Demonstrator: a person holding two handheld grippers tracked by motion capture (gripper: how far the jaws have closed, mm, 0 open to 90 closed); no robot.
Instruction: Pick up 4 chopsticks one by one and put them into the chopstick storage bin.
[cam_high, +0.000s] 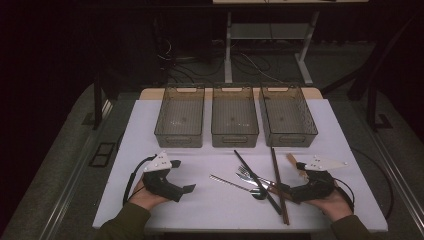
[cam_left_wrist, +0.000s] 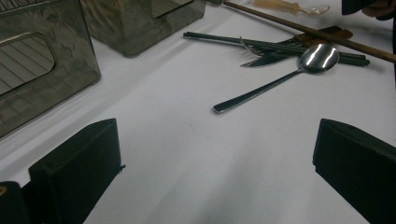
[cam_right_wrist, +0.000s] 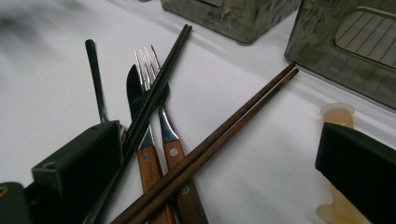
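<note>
**Ana:** Right hand-held gripper (cam_right_wrist: 210, 186) has its jaws spread wide and holds nothing; the wood-handled knife and fork (cam_right_wrist: 154, 140), the thin black chopsticks (cam_right_wrist: 159, 74) and the dark brown wooden chopsticks (cam_right_wrist: 233, 126) all lie crossed between the jaws.

**Ben:** Touching anything?

**Ana:** Its left jaw sits right against the black chopsticks, possibly touching; I can't tell for sure. The pale plastic spoon (cam_right_wrist: 337, 114) lies under its right jaw.

**Ben:** So the risk?

**Ana:** I'd say closing here would catch several pieces at once. The brown chopsticks lie over the handles, so lifting the fork could drag them along or roll them off the white counter (cam_high: 150, 125).

**Ben:** And the other one?

**Ana:** Left hand-held gripper (cam_high: 182, 176) is also wide open and empty, over bare counter, well apart from the steel spoon (cam_left_wrist: 289, 74).

**Ben:** Where does the pile sit?

**Ana:** Near the counter's front right, in front of the three empty smoky plastic bins (cam_high: 235, 131). A careless sweep could also push the steel spoon away.
</note>
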